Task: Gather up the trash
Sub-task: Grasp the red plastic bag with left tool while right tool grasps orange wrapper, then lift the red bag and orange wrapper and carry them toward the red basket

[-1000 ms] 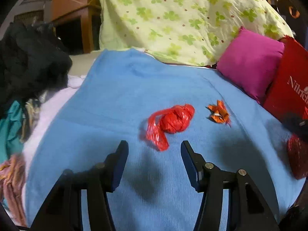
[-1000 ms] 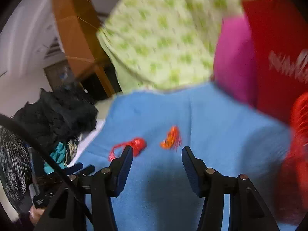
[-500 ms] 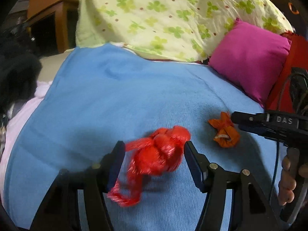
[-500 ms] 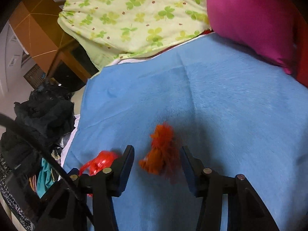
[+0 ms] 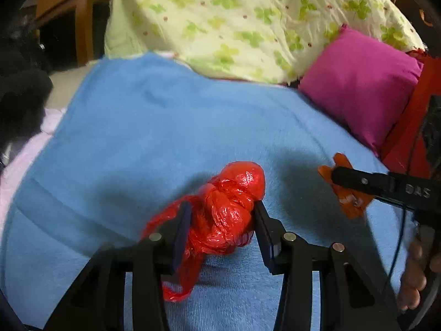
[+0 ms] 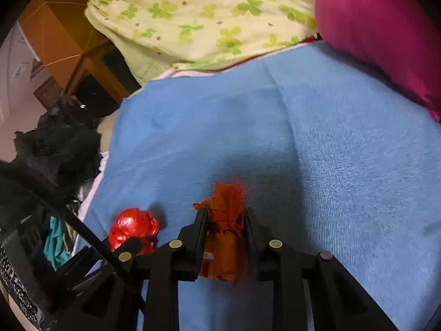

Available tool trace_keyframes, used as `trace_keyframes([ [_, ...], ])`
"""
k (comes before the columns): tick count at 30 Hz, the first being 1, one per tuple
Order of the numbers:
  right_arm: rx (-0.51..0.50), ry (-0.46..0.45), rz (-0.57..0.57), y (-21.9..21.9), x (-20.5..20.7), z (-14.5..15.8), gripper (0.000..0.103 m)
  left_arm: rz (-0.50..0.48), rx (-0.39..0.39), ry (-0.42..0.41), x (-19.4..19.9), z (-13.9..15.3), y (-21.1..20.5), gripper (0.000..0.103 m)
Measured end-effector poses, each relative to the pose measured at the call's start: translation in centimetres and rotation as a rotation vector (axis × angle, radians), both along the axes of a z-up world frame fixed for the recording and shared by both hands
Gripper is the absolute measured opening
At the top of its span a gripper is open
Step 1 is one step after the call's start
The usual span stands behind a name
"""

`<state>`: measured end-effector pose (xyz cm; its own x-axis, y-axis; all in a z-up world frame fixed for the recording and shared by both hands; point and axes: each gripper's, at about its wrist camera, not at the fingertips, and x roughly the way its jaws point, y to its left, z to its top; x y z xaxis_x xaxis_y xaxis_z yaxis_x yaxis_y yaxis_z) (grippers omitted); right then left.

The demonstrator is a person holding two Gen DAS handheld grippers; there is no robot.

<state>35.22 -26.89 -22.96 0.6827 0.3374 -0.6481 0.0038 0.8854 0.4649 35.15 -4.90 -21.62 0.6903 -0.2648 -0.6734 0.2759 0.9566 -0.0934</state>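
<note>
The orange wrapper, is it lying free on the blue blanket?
No, the right gripper's fingers press on the orange wrapper from both sides.

The left gripper (image 5: 222,215) is matt black plastic, its two fingers (image 5: 264,231) faced on the inside with flat dark-blue pads, and behind each pad sit round silver screw heads on angular, cut-out black arms. The right gripper (image 6: 224,220) is built alike, with the same silver screws behind its fingers (image 6: 252,229) and white letters "DAS" on its side. A thin black cable (image 6: 82,229) runs left of those fingers.
</note>
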Motion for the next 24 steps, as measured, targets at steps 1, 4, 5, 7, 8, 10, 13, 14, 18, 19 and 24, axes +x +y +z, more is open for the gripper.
trace_keyframes([
  [1,0.003,-0.019,0.003,0.1,-1.0,0.8,0.027,0.004,0.016,-0.023,-0.8,0.8,-0.2,0.046],
  [4,-0.016,-0.081,0.01,0.7,-4.3,3.3,0.027,0.021,0.063,-0.097,-3.8,3.1,-0.5,0.046],
  [5,-0.021,-0.102,0.012,0.7,-5.6,4.0,0.027,0.026,0.076,-0.123,-5.7,4.3,-0.6,0.046],
  [7,-0.044,-0.158,0.009,0.9,-8.7,6.2,0.027,0.03,0.093,-0.147,-8.2,6.0,-0.9,0.047],
  [8,-0.055,-0.183,0.003,0.9,-10.1,7.0,0.027,0.033,0.095,-0.165,-9.6,7.0,-0.9,0.046],
  [10,-0.069,-0.23,-0.009,0.8,-14.4,8.6,0.027,0.037,0.099,-0.195,-12.4,8.8,-0.9,0.047],
  [13,-0.088,-0.249,-0.015,0.8,-19.4,10.0,0.027,0.025,0.119,-0.241,-16.4,11.6,-1.2,0.047],
  [14,-0.099,-0.251,-0.016,0.8,-20.6,10.4,0.027,0.023,0.13,-0.273,-17.9,12.7,-1.4,0.047],
  [18,-0.144,-0.311,-0.038,0.3,-26.6,13.4,0.027,0.013,0.161,-0.376,-22.6,16.4,-2.7,0.047],
  [19,-0.147,-0.328,-0.043,0.2,-28.1,14.3,0.027,0.012,0.166,-0.393,-23.6,17.3,-2.8,0.047],
  [24,-0.156,-0.413,-0.062,0.2,-33.8,18.2,0.027,0.011,0.184,-0.478,-28.3,20.6,-3.1,0.047],
])
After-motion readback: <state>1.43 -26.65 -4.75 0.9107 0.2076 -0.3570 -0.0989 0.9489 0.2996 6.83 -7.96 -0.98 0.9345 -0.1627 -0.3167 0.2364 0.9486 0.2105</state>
